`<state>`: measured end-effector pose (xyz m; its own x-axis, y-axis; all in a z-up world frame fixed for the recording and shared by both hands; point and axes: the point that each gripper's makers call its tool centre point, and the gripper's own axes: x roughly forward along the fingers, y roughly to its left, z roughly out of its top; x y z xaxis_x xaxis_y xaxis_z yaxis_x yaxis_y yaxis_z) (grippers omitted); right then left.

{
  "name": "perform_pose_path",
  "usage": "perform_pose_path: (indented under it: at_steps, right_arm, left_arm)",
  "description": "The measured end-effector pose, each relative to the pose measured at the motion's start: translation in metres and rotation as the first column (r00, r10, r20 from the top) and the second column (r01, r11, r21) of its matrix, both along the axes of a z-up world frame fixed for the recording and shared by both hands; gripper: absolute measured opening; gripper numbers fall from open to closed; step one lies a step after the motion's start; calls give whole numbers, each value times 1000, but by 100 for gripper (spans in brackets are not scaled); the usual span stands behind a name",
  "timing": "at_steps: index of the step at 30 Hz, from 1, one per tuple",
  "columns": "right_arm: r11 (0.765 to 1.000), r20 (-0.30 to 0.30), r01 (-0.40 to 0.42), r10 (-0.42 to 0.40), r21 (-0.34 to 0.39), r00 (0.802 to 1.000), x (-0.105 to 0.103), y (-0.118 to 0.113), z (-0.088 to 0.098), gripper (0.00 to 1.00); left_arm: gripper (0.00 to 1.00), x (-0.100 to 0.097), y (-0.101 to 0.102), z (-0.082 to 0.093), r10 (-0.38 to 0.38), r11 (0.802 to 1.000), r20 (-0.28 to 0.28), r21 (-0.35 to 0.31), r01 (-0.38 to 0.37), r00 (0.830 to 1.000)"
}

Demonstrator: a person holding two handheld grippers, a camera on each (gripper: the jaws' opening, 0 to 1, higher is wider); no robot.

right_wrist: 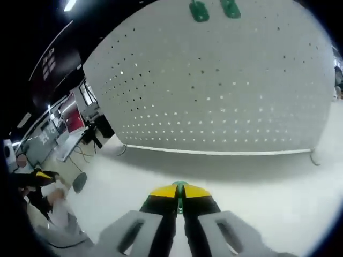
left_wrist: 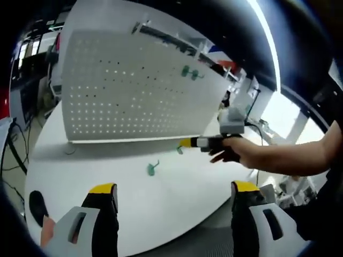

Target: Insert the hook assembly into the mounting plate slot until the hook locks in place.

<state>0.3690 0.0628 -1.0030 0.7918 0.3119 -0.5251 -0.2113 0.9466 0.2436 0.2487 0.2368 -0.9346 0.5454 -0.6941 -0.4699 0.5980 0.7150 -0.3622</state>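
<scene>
The right gripper (right_wrist: 180,194) was clamped on a green hook (right_wrist: 180,188) just before the white pegboard (right_wrist: 225,101), where two green hooks (right_wrist: 199,10) hung. The left gripper (left_wrist: 174,194) stood open above the table (left_wrist: 177,187), another hook (left_wrist: 153,169) lying loose.

1. Bright ceiling strip light (left_wrist: 266,29) glares white in the left gripper view.
2. Pegboard (right_wrist: 225,91) casts a soft shadow on the table (right_wrist: 268,187).
3. Fisheye edges curve; both pictures look slightly blurred.
</scene>
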Motion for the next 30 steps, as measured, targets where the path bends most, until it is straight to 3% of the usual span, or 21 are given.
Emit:
perform_pose_path:
  at_steps: [3, 9, 15, 20, 30]
  right_arm:
    - [1000, 37, -4, 3, 23, 999, -4, 3, 16, 0]
    - [996, 91, -12, 3, 94, 996, -17, 11, 46, 0]
    - [985, 181, -22, -9, 168, 983, -32, 20, 86, 0]
    - [981, 244, -42, -6, 189, 970, -46, 27, 112, 0]
    - [964, 311, -98, 17, 246, 950, -71, 56, 138, 0]
  left_arm:
    - [88, 2, -1, 8, 14, 1000, 14, -25, -14, 1000]
    - [92, 6, -3, 10, 37, 999, 18, -11, -37, 999]
    - [87, 12, -10, 15, 42, 998, 7, -50, -41, 999]
    - [85, 17, -20, 18, 39, 997, 4, -70, -39, 999]
    - [80, 22, -40, 23, 6, 997, 9, -71, -5, 1000]
